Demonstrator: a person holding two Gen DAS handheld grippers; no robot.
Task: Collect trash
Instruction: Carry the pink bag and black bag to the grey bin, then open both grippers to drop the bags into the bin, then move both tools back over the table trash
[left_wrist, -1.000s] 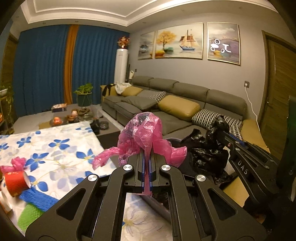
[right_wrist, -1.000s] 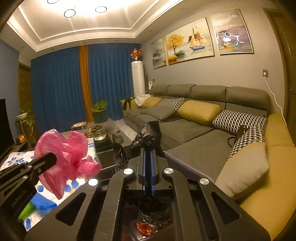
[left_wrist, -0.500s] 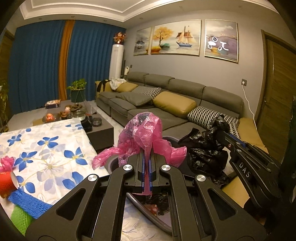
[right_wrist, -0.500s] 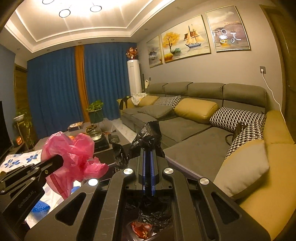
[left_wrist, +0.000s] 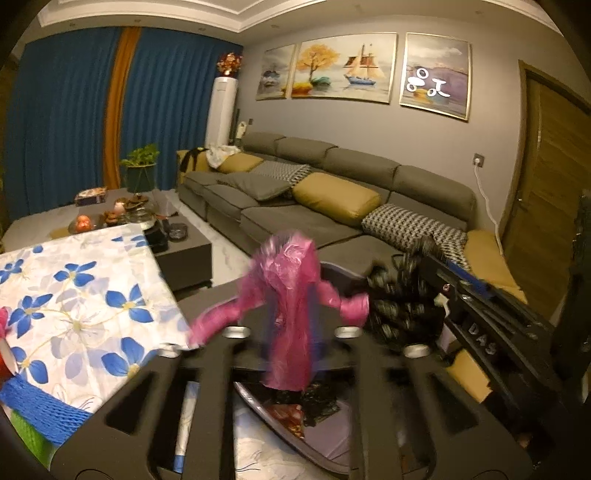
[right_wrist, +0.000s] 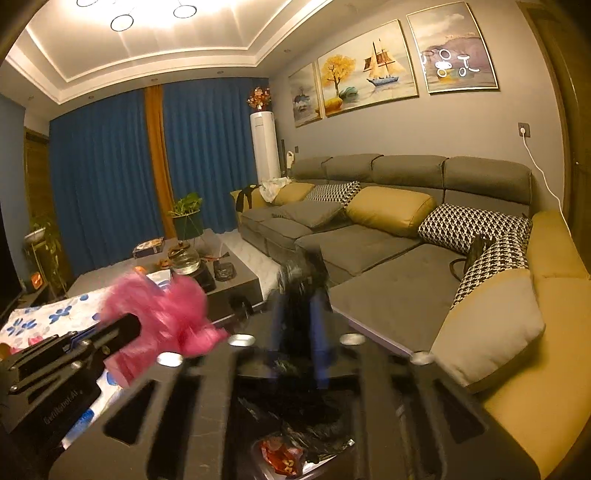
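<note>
Far left, on the floral tablecloth (left_wrist: 92, 295): a blue foam net (left_wrist: 40, 406), a green one (left_wrist: 26, 435) under it and a red cup (left_wrist: 5, 358) at the frame edge, all uncollected.

Centre, left wrist view: left gripper (left_wrist: 290, 343) smeared with motion, its two silver screws farther apart than half a second ago, so judged parting from a tight pinch to a wide gap. Pink plastic bag (left_wrist: 288, 295) upright between the spreading fingers, its tail hanging straight down toward the trash bin (left_wrist: 258, 402), no longer visibly clamped. Inside the bin, a red wrapper (left_wrist: 288, 413) on dark plastic.

Right of that: crumpled black bin liner (left_wrist: 402, 317) at the tip of the right gripper (left_wrist: 428, 258). Own view of that gripper equally blurred, blue pads (right_wrist: 321, 332) spread wider than before, liner edge loose between them; judged letting go as well.

Meaning for the task: pink bag released over the bin mouth and likely about to drop in; liner about to slump back. Risk of the light bag catching on a finger or drifting onto the rim. Next, probably back to the table for the nets and cup.
</note>
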